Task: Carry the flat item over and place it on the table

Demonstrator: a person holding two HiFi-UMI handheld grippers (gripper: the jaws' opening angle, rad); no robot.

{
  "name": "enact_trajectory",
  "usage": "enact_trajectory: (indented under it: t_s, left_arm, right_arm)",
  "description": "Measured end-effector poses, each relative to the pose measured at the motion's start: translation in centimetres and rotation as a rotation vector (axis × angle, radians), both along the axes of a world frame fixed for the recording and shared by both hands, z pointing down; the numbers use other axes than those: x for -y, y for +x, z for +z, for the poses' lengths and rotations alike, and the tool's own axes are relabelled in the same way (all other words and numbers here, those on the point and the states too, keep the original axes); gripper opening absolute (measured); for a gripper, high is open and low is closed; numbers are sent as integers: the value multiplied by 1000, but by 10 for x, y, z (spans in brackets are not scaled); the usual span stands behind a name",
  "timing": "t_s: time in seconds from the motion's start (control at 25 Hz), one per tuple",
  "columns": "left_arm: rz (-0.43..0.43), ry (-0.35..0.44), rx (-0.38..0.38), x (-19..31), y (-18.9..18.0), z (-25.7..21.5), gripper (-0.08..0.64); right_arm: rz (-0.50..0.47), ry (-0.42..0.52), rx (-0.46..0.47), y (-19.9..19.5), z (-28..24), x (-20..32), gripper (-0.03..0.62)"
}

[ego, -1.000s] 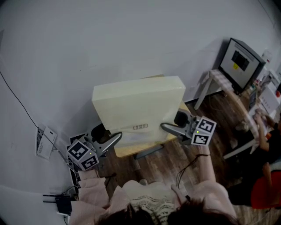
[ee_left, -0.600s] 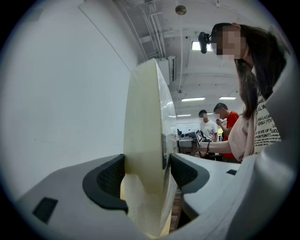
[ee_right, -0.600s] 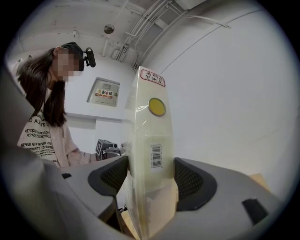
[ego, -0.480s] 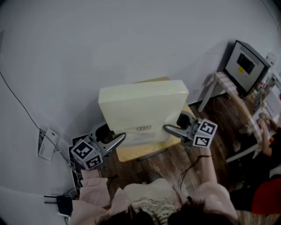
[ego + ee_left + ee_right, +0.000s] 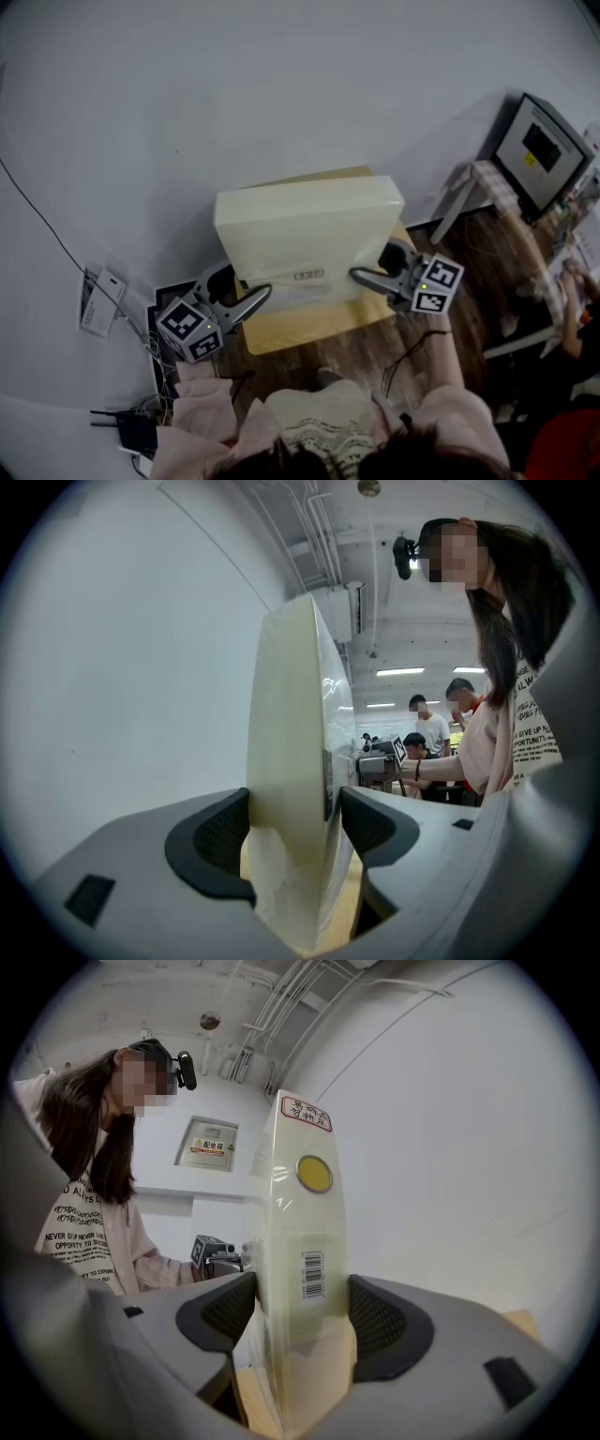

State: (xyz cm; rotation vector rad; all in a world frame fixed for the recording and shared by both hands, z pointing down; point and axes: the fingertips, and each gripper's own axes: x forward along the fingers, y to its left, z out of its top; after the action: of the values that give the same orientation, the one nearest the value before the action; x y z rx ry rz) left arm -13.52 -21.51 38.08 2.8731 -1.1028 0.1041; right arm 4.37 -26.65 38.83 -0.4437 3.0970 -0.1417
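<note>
The flat item (image 5: 309,234) is a pale cream slab in clear wrap with a small label near its lower edge. It is held upright-tilted over a small wooden table (image 5: 300,330). My left gripper (image 5: 246,295) grips its lower left edge and my right gripper (image 5: 367,277) its lower right edge. In the left gripper view the slab (image 5: 291,752) stands edge-on between the left gripper's (image 5: 289,827) pads, which press on it. In the right gripper view the slab (image 5: 300,1232), with a barcode and a yellow dot, fills the right gripper's (image 5: 302,1314) gap.
A white wall lies just behind the table. A dark monitor (image 5: 544,155) stands on a side table at the right. Papers (image 5: 98,302) and a black box with cables (image 5: 136,433) lie at the left. Wooden floor (image 5: 375,352) shows below the table. Other people are at the far right.
The slab and both grippers have drifted slightly right and down in the head view, and more of the wooden tabletop shows under the slab. Both grips are unchanged.
</note>
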Motion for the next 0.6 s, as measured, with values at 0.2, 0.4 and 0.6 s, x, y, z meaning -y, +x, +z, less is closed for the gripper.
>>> enact_trajectory:
  t_s: [0.2, 0.4, 0.6]
  left_arm:
    - [-33, -29, 2, 18, 4, 3, 307]
    - [-59, -38, 13, 33, 8, 7, 307]
    - [-81, -59, 17, 45, 9, 15, 307]
  right_arm:
    - [-31, -16, -14, 2, 3, 22, 316]
    - [-60, -23, -27, 4, 6, 42, 316]
    - [-75, -36, -19, 3, 13, 55, 316]
